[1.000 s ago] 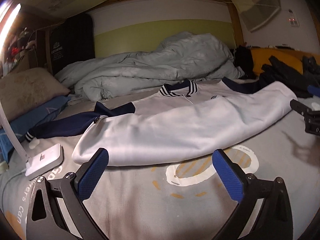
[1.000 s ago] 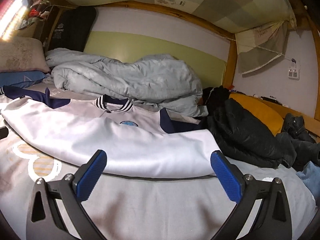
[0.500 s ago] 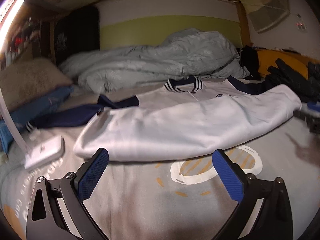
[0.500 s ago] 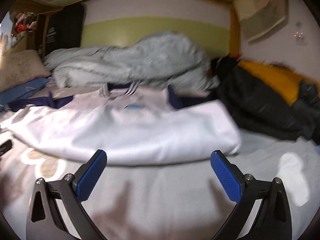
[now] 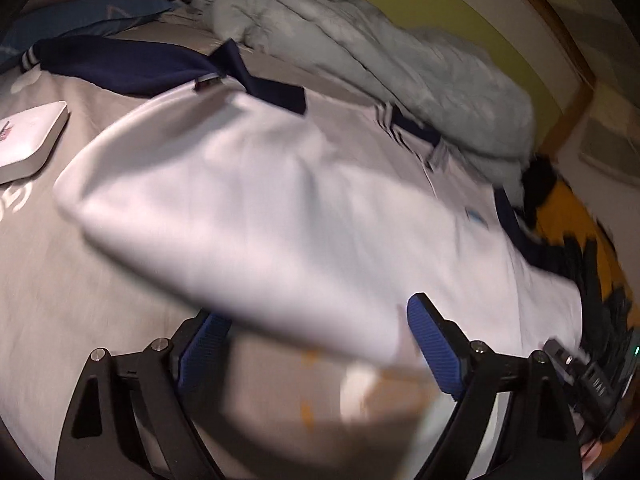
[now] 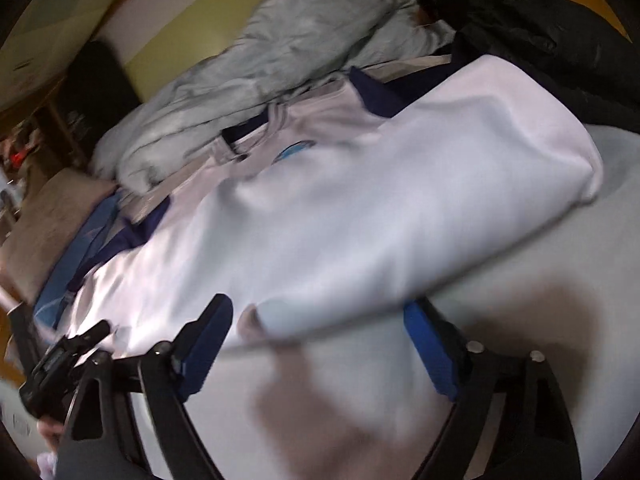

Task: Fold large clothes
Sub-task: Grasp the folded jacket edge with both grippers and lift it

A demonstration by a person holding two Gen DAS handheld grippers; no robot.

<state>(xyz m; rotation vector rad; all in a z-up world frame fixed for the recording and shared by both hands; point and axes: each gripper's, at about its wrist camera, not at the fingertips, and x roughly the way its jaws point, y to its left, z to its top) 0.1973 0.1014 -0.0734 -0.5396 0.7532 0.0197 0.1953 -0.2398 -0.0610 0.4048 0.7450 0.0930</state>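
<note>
A bed covered by a smooth grey sheet with a printed pattern is carrying everything here. A crumpled, puffy pale blue-grey duvet is lying bunched along the far side by the green-and-white wall. The white sweatshirt, soft and thick with navy sleeves and a striped navy collar, is lying spread across the middle of the bed, its lower hem folded up into a rounded edge facing the cameras. In the right wrist view the same sweatshirt is filling the centre, with a dark quilted jacket heaped just beyond its corner. A flat white rounded-corner box is sitting on the sheet near the navy sleeve. The left gripper is standing with its ribbed blue fingers wide, having just been closing a little, the folded hem lying between them but not pressed. The right gripper is likewise wide, having just been closing, the hem's edge between its fingers, unpinched.
</note>
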